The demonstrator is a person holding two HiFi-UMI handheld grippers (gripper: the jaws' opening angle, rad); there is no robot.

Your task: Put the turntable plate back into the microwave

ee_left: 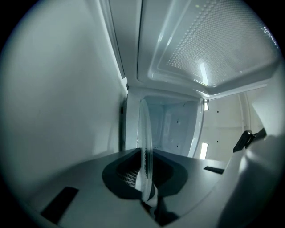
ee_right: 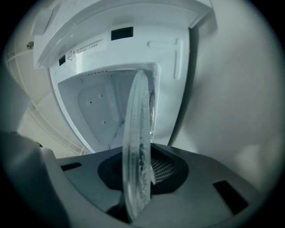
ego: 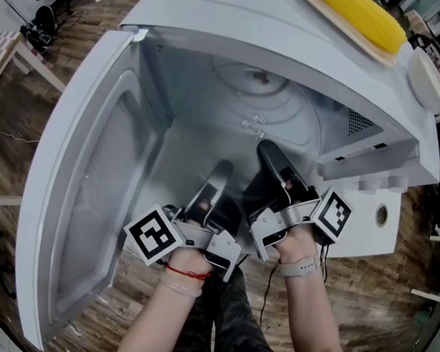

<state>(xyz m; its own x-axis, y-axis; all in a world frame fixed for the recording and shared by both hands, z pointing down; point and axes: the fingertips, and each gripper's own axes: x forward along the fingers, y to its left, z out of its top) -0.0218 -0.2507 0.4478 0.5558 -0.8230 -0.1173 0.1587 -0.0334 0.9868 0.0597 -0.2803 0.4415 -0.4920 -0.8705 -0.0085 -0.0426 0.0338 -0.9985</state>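
Between the jaws of the left gripper [ee_left: 146, 189] sat the near rim of the glass turntable plate [ee_left: 145, 133], pinched edge-on. The right gripper [ee_right: 138, 191] clamped the same rim just beside it. The plate hung inside the microwave [ego: 218, 23] cavity, over its floor; whether it was seated could not be told. Done well, I judged, the step called for both grips level, lowering until the hub caught, then letting go together. The plate was a round disc of clear, ringed glass, likely slippery and brittle. Glossy white walls surrounded it, and the door [ego: 94, 179] stood wide at the left.
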